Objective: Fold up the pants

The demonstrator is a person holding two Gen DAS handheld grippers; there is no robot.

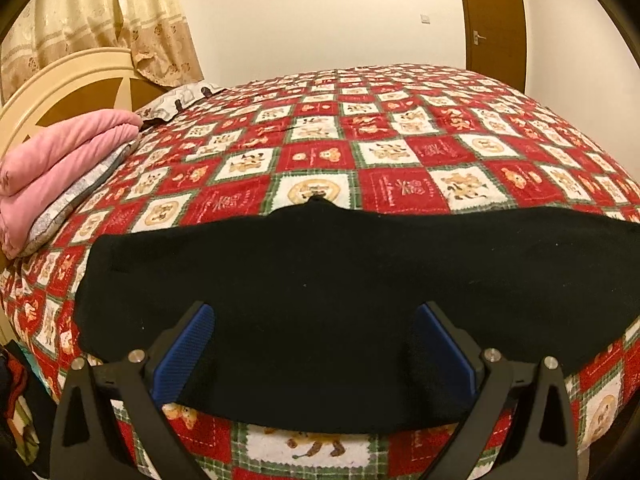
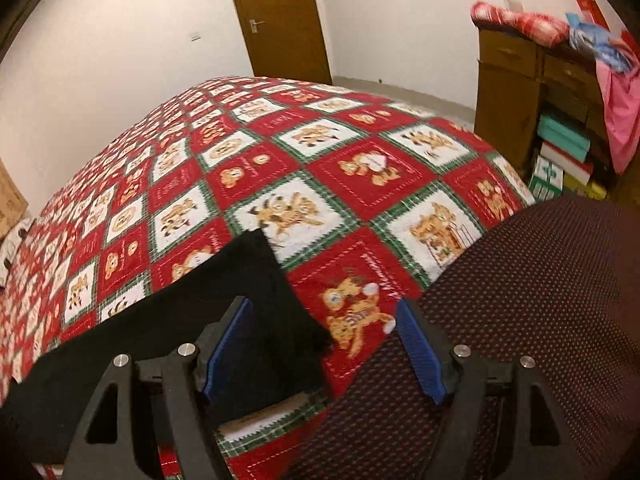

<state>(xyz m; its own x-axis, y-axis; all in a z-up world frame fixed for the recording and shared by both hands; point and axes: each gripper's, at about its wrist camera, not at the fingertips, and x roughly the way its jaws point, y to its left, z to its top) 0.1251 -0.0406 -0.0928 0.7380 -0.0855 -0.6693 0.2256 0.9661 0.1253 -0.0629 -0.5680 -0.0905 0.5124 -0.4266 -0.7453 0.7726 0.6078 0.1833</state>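
Observation:
Black pants lie folded in a long flat band across the near edge of the bed's red checked bedspread. My left gripper hovers over the middle of the band, its blue pads far apart and not pressing on the cloth. In the right wrist view the band's squared end lies flat on the bedspread. My right gripper stands open just past that end. Its left pad is over the cloth and its right pad is beside dark fabric. Nothing is gripped.
A folded pink blanket rests on a pillow by the cream headboard at the left. Dark red-dotted fabric fills the lower right, close to my right gripper. A wooden dresser with stacked boxes stands beyond the bed.

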